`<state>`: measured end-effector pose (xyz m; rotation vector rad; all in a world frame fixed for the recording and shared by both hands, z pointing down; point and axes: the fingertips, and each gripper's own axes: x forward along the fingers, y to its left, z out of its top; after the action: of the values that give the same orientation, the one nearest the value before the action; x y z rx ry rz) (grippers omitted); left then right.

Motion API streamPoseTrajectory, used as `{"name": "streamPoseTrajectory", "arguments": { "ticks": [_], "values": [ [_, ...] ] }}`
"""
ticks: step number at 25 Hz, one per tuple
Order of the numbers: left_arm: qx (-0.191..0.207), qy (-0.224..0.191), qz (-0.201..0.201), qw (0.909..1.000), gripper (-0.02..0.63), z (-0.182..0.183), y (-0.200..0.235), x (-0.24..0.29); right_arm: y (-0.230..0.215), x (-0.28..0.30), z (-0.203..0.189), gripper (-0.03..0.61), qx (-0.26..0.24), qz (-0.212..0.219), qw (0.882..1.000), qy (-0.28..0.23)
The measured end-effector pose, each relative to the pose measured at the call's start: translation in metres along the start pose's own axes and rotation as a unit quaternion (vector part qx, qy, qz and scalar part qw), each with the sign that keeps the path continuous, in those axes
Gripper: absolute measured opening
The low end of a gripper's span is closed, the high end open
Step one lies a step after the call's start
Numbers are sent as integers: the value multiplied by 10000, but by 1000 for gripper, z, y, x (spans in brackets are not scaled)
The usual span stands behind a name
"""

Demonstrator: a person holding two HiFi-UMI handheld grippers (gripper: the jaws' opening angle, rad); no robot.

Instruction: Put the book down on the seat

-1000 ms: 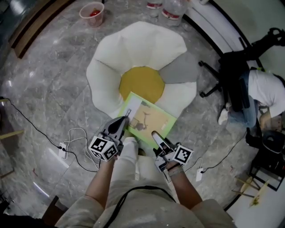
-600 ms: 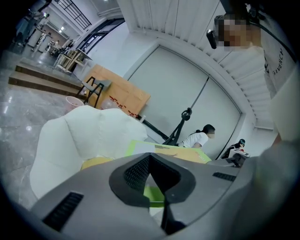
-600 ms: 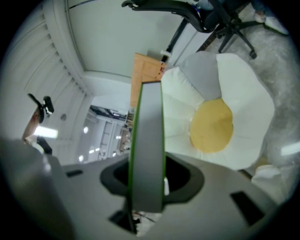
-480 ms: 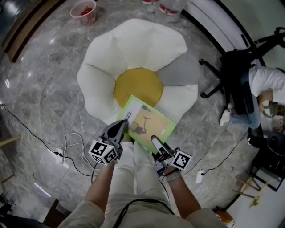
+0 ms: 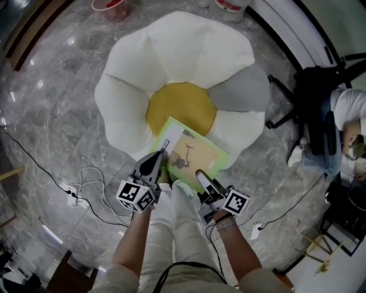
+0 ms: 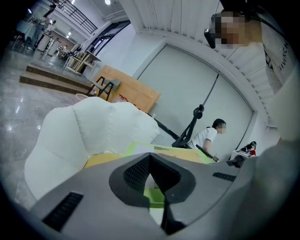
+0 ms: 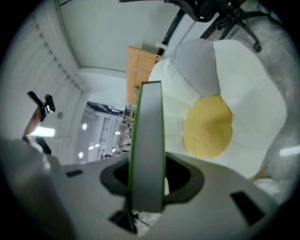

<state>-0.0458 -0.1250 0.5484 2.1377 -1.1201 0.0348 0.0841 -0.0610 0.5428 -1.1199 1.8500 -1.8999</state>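
Nearest the person, the left gripper [image 5: 162,154] and the right gripper [image 5: 199,174] each pinch the near edge of the book [image 5: 193,151]. The left gripper's jaws are closed on its green margin, and the right gripper's jaws stand partly apart, clamped across the book's thickness [image 7: 147,140]. Over the last second both hands have sunk, and the flower-shaped seat [image 5: 171,51] has grown larger in the head view. The book, still carried level, now hangs low over the seat's near white petal, with its far corner over the edge of the yellow centre [image 5: 182,103]. Whether it already touches the cushion cannot be told. The put-down looks nearly finished: a little more descent, then both grips let go. Beyond the seat's far edge stands a red cup [image 5: 110,7].
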Motion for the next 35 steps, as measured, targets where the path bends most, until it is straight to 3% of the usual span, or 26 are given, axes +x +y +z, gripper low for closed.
{"name": "streamPoseTrajectory", "arguments": {
  "ticks": [7, 20, 24, 35],
  "values": [
    [-71, -155, 118, 9998, 23, -5, 19, 26, -37, 24, 15, 149, -35, -55, 10000, -34],
    [-141, 106, 235, 9996, 23, -56, 55, 67, -97, 76, 47, 149, 45, 113, 9995, -277],
    [-145, 56, 511, 9986, 23, -71, 67, 70, -114, 85, 50, 149, 58, 106, 9993, -359],
    [18, -205, 572, 9982, 23, -65, 88, 108, -138, 111, 64, 149, 208, 160, 9988, -423]
  ]
}}
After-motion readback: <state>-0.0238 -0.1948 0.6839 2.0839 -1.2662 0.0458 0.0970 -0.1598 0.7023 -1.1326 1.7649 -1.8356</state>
